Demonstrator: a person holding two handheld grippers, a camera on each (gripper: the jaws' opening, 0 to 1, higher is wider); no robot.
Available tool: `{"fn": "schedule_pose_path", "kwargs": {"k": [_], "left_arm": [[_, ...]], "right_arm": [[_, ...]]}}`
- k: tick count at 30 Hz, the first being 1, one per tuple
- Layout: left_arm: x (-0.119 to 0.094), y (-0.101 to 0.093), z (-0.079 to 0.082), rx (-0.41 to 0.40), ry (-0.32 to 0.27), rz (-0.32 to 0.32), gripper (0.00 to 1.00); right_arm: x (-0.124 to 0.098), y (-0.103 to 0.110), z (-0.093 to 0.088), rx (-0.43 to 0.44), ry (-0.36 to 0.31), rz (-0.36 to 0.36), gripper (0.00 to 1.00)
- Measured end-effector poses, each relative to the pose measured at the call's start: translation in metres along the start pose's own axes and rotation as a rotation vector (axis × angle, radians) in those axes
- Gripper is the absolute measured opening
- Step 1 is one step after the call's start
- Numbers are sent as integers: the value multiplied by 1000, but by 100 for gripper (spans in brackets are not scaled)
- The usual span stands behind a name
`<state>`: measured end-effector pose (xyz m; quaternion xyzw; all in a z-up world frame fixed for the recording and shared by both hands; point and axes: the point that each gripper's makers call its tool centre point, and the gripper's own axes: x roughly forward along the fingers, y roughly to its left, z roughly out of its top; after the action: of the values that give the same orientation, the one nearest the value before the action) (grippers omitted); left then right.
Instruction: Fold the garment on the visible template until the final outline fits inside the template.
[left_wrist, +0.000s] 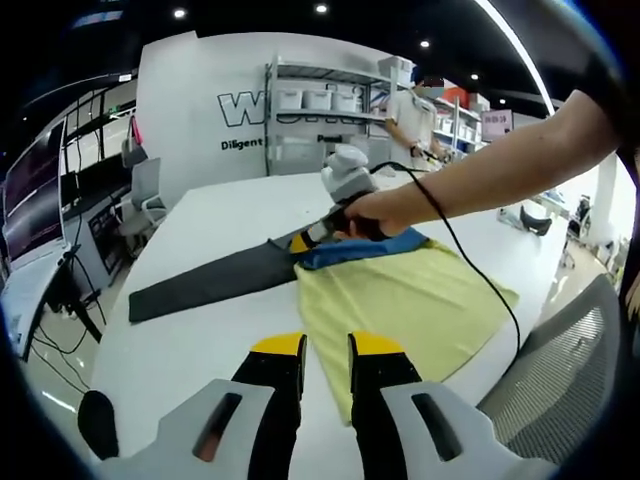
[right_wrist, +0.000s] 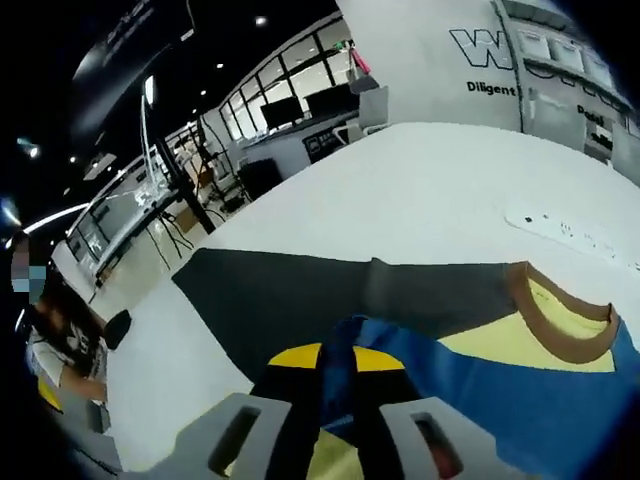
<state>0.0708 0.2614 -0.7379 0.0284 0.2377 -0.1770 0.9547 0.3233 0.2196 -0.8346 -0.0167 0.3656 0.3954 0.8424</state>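
The broad white tabletop (left_wrist: 200, 330) carries everything. Behind it stand a white wall with dark lettering (left_wrist: 245, 105) and a grey metal shelving rack holding pale bins (left_wrist: 320, 100), with a person in a white top (left_wrist: 410, 115) in front of it.

On the tabletop a long dark grey flat template sheet (left_wrist: 210, 280) runs away to the left in the left gripper view. Just beside it, overlapping its near end, lies the garment, a soft yellow cloth shirt with blue shoulder panels and a brown ribbed collar (left_wrist: 400, 300). In the right gripper view the collar (right_wrist: 560, 320) faces the camera, and the blue fabric (right_wrist: 480, 380) lies over the template's edge.

A grey mesh chair back (left_wrist: 560, 390) stands at the tabletop's near right corner.

A bare forearm and hand (left_wrist: 385, 212) reach in from the right, carrying the right tool (left_wrist: 305, 238), a black cable (left_wrist: 470, 260) trailing across the shirt.

The right tool (right_wrist: 335, 385) has its yellow-tipped jaws pinching a fold of the blue fabric between them. The left tool (left_wrist: 327, 350) hovers at the shirt's near yellow edge, jaws slightly apart, gripping nothing.
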Motion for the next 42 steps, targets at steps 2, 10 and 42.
{"fn": "schedule_pose_path", "kwargs": {"k": [2, 10, 42], "left_arm": [[0, 0, 0, 4, 0, -2, 12], [-2, -2, -1, 6, 4, -4, 12], [1, -14, 6, 41, -9, -44, 12]], "right_arm": [[3, 2, 1, 4, 0, 5, 2], [12, 6, -6, 73, 11, 4, 2], [-23, 13, -31, -395, 26, 106, 9]]}}
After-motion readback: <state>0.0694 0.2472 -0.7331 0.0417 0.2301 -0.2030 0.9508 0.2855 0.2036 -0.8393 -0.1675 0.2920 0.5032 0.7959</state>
